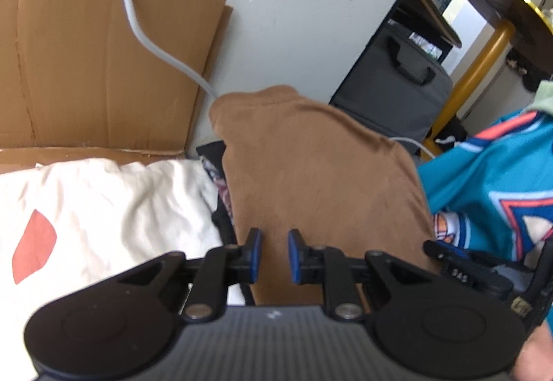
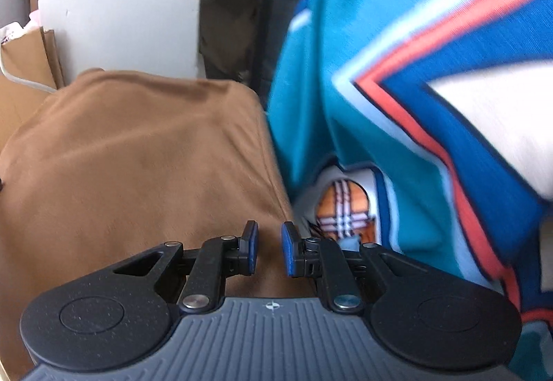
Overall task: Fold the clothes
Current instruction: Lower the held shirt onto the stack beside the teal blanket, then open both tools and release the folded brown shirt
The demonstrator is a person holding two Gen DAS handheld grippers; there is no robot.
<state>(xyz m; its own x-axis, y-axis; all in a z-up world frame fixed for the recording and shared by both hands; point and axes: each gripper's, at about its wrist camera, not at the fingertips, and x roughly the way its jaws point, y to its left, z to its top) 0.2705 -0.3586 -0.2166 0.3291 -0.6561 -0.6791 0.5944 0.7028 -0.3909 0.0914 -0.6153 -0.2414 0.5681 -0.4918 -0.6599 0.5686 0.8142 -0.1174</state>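
beside the brown garment (image 1: 321, 173), a teal jersey (image 1: 501, 166) and white cloth (image 1: 103, 208)

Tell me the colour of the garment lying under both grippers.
Plain brown garment, no pattern visible; it shows best in the right wrist view.

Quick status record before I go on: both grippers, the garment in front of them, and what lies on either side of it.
left gripper: open, holding nothing, over the near edge of the brown garment
right gripper: open, holding nothing, at the brown garment's right edge
brown fabric garment: folded, smooth, in the middle
cream garment with a red patch: left of the brown one, rumpled
teal jersey with blue, red and white trim: right of the brown one, not folded
flat cardboard sheet: behind the cream garment
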